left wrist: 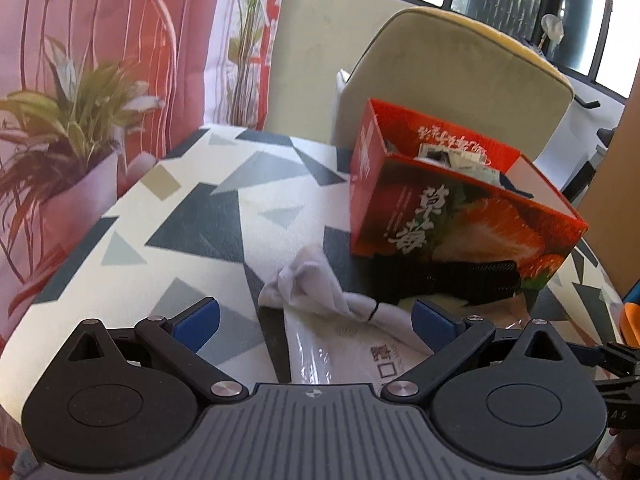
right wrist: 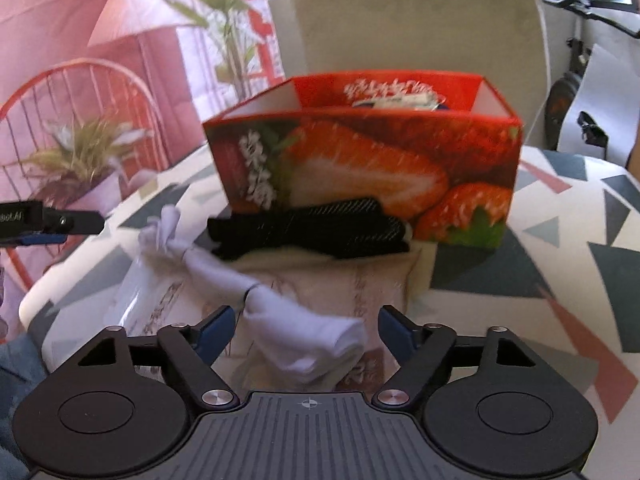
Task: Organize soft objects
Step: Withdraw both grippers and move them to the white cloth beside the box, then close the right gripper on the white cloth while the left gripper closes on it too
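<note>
A red strawberry-print box (left wrist: 460, 204) (right wrist: 360, 152) stands open on the patterned table, with some packets inside. A black fabric roll (left wrist: 448, 280) (right wrist: 312, 232) lies against its front. A white sock bundle (left wrist: 316, 284) (right wrist: 288, 320), tied with a thin black band, lies on a clear plastic package (left wrist: 360, 352) (right wrist: 280, 300) in front of the box. My left gripper (left wrist: 316, 322) is open, with the sock end and package between its blue pads. My right gripper (right wrist: 306, 334) is open around the thick end of the sock.
The table (left wrist: 160, 220) has a white cloth with grey and dark triangles. A beige chair (left wrist: 452, 72) (right wrist: 416, 20) stands behind the box. A potted plant (left wrist: 64, 128) and a red wire chair stand at the left edge. The left gripper's side (right wrist: 48, 220) shows at the right wrist view's left.
</note>
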The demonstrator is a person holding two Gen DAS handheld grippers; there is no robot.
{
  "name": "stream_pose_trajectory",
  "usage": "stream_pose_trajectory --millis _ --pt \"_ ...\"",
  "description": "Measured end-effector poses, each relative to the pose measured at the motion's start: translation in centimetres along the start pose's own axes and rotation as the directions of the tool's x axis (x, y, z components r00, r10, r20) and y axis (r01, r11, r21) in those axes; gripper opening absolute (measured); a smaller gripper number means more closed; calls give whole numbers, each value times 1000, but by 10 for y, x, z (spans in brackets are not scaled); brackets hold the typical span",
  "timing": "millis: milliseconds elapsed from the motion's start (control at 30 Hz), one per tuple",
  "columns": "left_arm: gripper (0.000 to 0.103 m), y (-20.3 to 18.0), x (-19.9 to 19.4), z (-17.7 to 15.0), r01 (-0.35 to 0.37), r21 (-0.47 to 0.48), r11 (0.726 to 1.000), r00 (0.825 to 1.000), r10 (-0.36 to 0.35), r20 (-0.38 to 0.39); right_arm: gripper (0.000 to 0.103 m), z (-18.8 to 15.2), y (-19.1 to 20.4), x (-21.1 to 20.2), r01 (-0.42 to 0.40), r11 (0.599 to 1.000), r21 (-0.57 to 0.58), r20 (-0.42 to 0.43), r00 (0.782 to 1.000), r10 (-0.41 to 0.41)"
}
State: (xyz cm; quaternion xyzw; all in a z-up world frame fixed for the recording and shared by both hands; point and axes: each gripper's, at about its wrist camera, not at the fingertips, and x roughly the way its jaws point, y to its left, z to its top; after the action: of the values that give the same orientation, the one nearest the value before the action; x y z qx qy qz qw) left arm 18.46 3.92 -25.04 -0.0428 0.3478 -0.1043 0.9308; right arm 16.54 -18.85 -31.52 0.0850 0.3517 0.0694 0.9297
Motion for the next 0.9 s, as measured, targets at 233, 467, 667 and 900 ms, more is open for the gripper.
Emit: stream_pose_trajectory --millis 233,467,667,900 --pt "103 4 6 0 -6 -29 1000 1000 6 -30 53 -4 -3 6 5 1000 -3 -39 999 -5" --pt "103 2 8 -1 -5 -24 1000 999 4 -42 36 -4 -7 6 28 1000 -8 -42 999 -29" --pt "102 5 12 -3 1 -51 999 998 -5 -66 18 -4 -7 5 19 1000 -13 -38 999 -20" --pt "90 13 23 5 43 -141 989 991 -60 -118 14 -3 -9 4 24 1000 -2 -35 999 -24"
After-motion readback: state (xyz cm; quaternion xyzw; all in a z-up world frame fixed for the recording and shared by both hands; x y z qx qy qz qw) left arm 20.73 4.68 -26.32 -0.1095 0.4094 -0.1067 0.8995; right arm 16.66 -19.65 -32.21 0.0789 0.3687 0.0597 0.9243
